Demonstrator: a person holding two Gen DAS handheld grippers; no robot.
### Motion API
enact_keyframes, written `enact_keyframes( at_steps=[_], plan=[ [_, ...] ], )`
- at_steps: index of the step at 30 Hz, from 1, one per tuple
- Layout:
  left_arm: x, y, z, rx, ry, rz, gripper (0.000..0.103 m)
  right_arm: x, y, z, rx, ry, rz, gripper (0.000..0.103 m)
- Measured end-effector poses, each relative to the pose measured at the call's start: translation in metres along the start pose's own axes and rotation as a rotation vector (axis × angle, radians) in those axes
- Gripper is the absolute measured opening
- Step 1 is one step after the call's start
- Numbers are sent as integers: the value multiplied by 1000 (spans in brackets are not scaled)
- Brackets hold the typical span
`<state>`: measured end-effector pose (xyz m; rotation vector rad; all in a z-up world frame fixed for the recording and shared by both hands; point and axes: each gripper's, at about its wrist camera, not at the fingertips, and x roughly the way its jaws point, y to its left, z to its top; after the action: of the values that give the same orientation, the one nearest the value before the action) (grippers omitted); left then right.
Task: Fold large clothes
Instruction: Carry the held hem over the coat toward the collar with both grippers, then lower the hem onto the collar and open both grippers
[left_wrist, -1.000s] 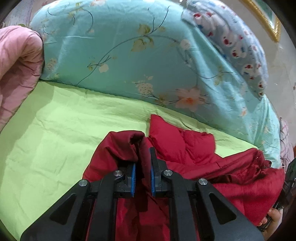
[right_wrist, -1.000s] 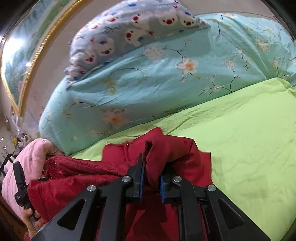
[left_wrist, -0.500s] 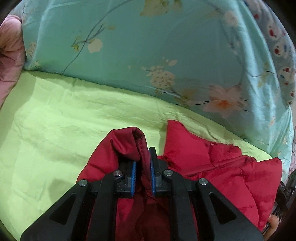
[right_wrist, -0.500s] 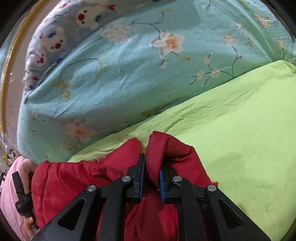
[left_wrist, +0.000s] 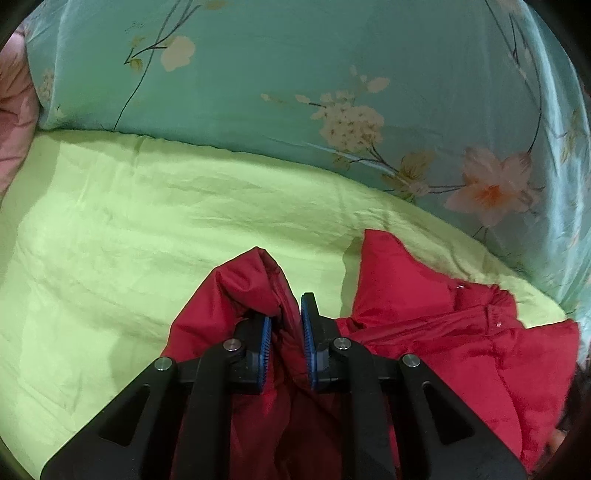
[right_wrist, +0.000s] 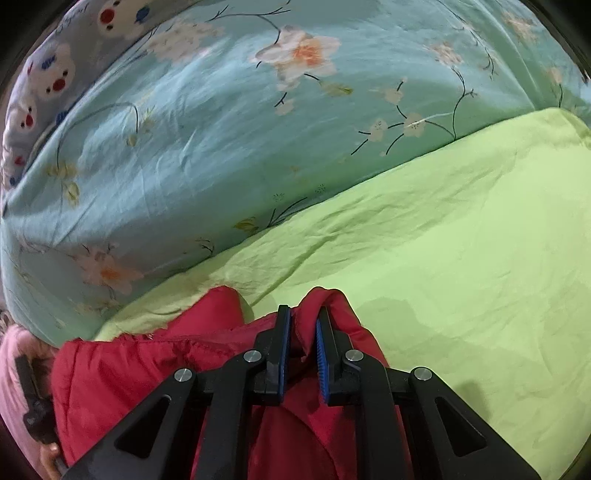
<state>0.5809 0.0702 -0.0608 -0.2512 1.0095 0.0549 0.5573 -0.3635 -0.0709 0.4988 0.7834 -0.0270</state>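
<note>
Over the green sheet (left_wrist: 147, 229), my left gripper (left_wrist: 286, 325) pinches a fold of the red jacket (left_wrist: 443, 332), jaws just easing apart. My right gripper (right_wrist: 303, 336) likewise loosens round another fold, the jacket lying beside the floral quilt (right_wrist: 258, 129).

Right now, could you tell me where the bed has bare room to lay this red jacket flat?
The green sheet is bare left of the red jacket, from the pink bedding to the teal floral quilt. In the right wrist view, it is also bare to the right. It is crowded where the jacket bunches against the quilt's edge.
</note>
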Motion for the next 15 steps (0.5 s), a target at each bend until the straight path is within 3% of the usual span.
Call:
enact_keyframes(
  at_steps=[5,9,15],
  plan=[
    [13,-8,3,9,7,36,15,-46,12,-5,-58,-55,93,18],
    [18,-9,5,4,11,43,15,-77,24,-30,-104,-12,220,18],
    [-2,2,4,-27,-3,-36,21,-108,57,-91,-256,41,340,18]
  ],
)
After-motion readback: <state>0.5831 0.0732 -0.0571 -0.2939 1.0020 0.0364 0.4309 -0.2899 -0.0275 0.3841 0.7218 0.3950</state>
